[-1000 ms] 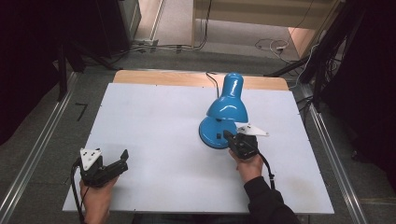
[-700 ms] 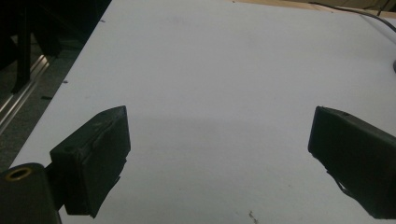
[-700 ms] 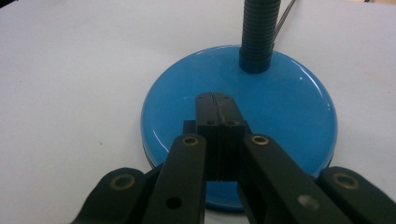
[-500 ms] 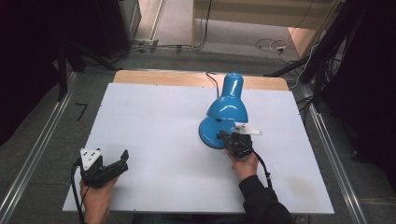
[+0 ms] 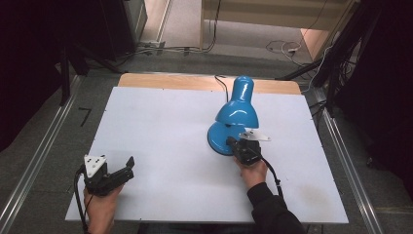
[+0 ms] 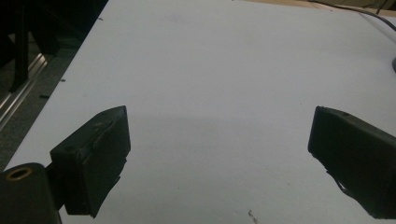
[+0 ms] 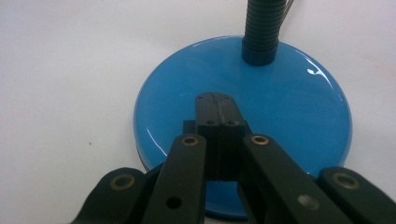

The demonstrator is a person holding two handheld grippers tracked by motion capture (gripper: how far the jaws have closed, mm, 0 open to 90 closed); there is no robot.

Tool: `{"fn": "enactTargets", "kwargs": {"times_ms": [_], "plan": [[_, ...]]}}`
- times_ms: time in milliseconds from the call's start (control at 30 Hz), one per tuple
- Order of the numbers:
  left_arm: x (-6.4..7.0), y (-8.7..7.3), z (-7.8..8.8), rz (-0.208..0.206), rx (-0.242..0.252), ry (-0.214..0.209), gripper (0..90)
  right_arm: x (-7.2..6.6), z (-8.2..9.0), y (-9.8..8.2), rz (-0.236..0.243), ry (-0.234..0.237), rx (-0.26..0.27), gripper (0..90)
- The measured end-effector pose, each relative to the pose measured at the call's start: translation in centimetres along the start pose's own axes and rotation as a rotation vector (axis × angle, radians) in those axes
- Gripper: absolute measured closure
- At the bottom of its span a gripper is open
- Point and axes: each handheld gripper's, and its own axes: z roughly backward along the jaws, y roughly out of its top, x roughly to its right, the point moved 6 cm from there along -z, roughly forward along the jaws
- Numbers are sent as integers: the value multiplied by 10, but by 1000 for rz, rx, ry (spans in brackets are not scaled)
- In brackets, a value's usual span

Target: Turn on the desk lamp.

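Standing toward the far right of the white tabletop [image 5: 160, 126], a blue desk lamp [image 5: 237, 116] has its round glossy base [image 7: 243, 121] flat on the surface and its shade tipped toward the far edge, where a dark cord [image 5: 220, 84] trails off. The right gripper [image 5: 234, 144] reaches over the near rim of the base, held by the person's right hand [image 5: 253, 171]. In the right gripper view its jaws are pressed together with nothing between them, their tips over the blue base just in front of a small dark block [image 7: 189, 126] on it; whether the tips touch the base cannot be told. The ribbed black neck [image 7: 262, 28] rises from the far side of the base. The left gripper [image 5: 127, 168] lies well apart at the near left corner, in the left hand [image 5: 100, 204], its jaws spread wide over bare tabletop.
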Motion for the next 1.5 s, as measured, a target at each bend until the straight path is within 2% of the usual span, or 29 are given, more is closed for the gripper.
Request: {"fn": "enactTargets", "kwargs": {"times_ms": [667,1067,1167,1233,1300,1500], "plan": [[1,-1,-1,3,-5,-5,64,-1,-1,-1,-8,-6,1,877],[0,-1,-1,10,-10,-8,64,-4,-1,-3,4,-23,11,879],[0,-1,-1,9,-9,-8,64,-4,-1,-3,21,-35,14,880],[0,-1,-1,9,-10,-8,64,-8,0,-5,30,-24,6,879],[1,-2,-1,8,-10,-8,64,-11,0,-6,63,-49,12,880],[0,-1,-1,14,-9,-11,64,-9,2,-5,30,-23,0,879]]}}
